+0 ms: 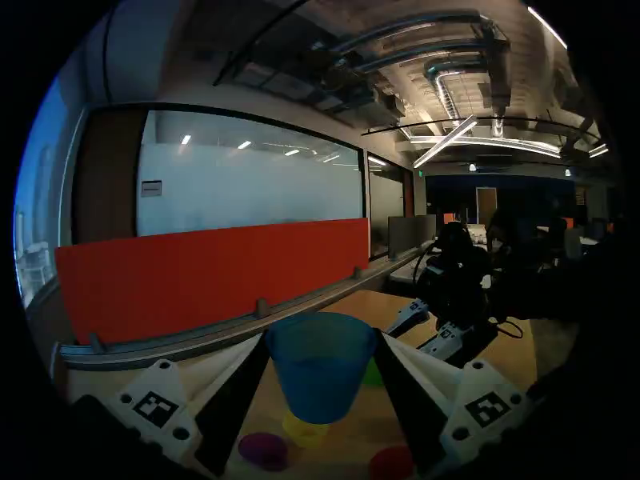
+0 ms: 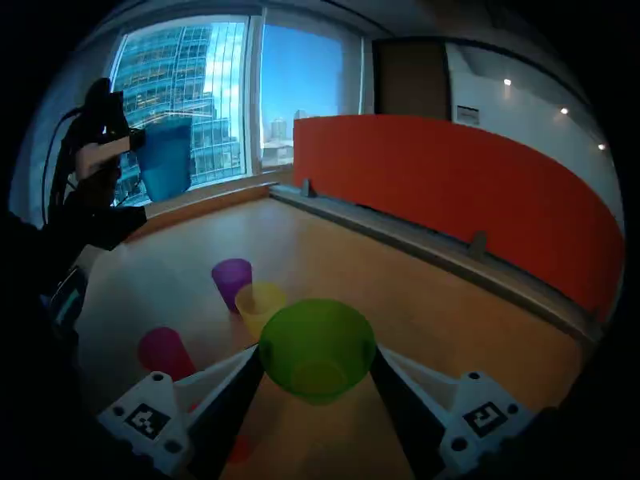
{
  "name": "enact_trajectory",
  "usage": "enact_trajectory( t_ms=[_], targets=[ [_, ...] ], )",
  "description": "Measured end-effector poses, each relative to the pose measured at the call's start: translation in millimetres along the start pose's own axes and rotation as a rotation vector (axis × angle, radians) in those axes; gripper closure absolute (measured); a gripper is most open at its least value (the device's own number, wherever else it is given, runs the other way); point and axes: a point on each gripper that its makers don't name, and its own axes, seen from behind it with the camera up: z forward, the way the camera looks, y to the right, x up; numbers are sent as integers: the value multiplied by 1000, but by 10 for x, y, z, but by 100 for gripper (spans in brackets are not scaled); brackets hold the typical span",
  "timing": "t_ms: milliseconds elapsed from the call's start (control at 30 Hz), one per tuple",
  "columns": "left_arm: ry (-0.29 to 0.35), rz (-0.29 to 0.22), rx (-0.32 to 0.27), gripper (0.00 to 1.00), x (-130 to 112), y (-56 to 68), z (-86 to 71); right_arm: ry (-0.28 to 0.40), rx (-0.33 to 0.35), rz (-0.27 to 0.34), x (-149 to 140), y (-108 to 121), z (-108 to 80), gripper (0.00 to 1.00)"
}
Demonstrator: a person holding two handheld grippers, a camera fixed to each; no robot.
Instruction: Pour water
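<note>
1. The left gripper (image 1: 322, 356) clasps a blue cup (image 1: 320, 372) with both fingers pressed on its sides. The cup is upright, mouth up, and raised high off the wooden table (image 2: 448, 320).
2. The right gripper (image 2: 318, 364) is clamped the same way on a green cup (image 2: 318, 348), which is also upright and held low over the table.
3. In the right gripper view, the blue cup hangs up and to the left of the green cup, well apart from it and clearly higher. The pour likely depends on closing that gap until the blue rim is over the green mouth, then tipping the blue cup's upright axis toward it.
4. The blue cup is translucent and tapered. Its lower part is darker, which may be water, though the level cannot be told for sure. The green cup is translucent too and appears empty.
5. A yellow cup (image 2: 260, 304) stands just beyond the green cup, with a purple cup (image 2: 232, 278) behind it. A pink cup (image 2: 164, 350) stands to the green cup's left.
</note>
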Motion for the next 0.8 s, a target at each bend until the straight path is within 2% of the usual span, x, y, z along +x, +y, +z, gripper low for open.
enact_trajectory(
  t_ms=[367, 800],
  targets=[
    [6, 6, -8, 11, 52, 115, -65, 114, -23, -38, 348, -170, -282, 8],
    [10, 0, -20, 11, 67, 186, -87, 230, -30, -48, 655, -304, -446, 8]
  ],
)
